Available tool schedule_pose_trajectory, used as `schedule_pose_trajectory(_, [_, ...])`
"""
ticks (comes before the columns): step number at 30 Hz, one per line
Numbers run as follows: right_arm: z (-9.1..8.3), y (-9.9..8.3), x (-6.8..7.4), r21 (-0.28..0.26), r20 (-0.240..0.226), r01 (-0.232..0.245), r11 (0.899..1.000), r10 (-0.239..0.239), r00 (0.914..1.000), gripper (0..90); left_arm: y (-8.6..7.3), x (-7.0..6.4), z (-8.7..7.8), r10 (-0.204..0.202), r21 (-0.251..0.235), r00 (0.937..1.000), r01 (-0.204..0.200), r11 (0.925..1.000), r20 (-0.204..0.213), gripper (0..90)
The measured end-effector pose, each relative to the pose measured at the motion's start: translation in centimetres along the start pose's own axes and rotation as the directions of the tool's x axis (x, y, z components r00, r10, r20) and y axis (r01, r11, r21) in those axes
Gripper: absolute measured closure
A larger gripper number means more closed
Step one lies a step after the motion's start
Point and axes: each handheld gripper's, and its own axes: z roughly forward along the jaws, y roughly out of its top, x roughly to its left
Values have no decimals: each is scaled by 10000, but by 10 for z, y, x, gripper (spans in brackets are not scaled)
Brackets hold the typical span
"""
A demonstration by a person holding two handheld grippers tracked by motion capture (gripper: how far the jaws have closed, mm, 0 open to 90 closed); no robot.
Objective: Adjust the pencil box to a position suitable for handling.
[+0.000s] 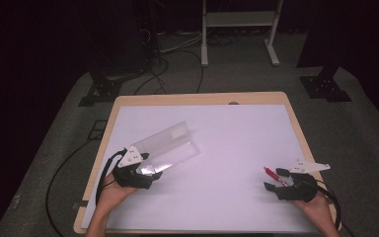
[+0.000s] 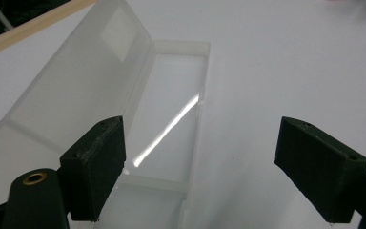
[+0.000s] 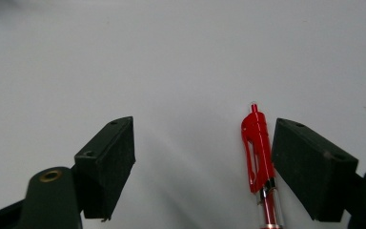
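So the right hand-held gripper (image 3: 202, 157) is spread wide with nothing in it yet, and the red pen (image 3: 258, 157) is lying flat on the counter (image 1: 237, 138) between its jaws, way closer to the right one, clip end pointing away. If I were doing this I'd slide the hand a touch sideways so the barrel sits in the middle before squeezing, otherwise that near jaw will just shove the pen and it'll roll. Also grab it on the fat red grip part, not down by the clear section, and keep the jaws low against the white surface so they don't ride over it. Over on the other side, the left hand-held gripper (image 2: 200, 167) is also open wide, hovering at the near end of the clear plastic case (image 1: 170, 148), which sits open with its lid tipped up toward the left edge. One jaw is right by the hinge side. Looks to me like the pen is headed for that tray, so steadying the case first would help.
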Motion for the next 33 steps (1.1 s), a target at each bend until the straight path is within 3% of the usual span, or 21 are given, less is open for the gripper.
schedule_pose_trajectory(6, [0, 0, 0, -1, 0, 23, 10000, -23, 10000, 222, 10, 1, 13, 156, 251, 9999, -158, 9996, 60, 206])
schedule_pose_trajectory(12, [0, 0, 0, 68, -5, 72, 10000, -72, 10000, 222, 18, 0, 28, 599, 637, 9981, -606, 9961, 137, 226])
schedule_pose_trajectory(18, [-1, 0, 0, 95, 32, 127, 9999, -128, 9999, 222, 20, 1, 39, 522, 938, 9983, -543, 9941, 239, 234])
schedule_pose_trajectory(22, [-1, 1, -1, 25, 23, 120, 9999, -120, 9999, 222, 23, 0, 48, 725, 1240, 9970, -754, 9894, 271, 266])
schedule_pose_trajectory(26, [-3, 1, -1, 53, 5, 97, 9999, -97, 10000, 222, 24, 1, 59, 679, 1573, 9976, -691, 9851, 130, 286])
schedule_pose_trajectory(33, [-5, 2, -2, 9, 24, 146, 9999, -146, 9999, 222, 25, 3, 71, 753, 2010, 9967, -798, 9763, 301, 405])
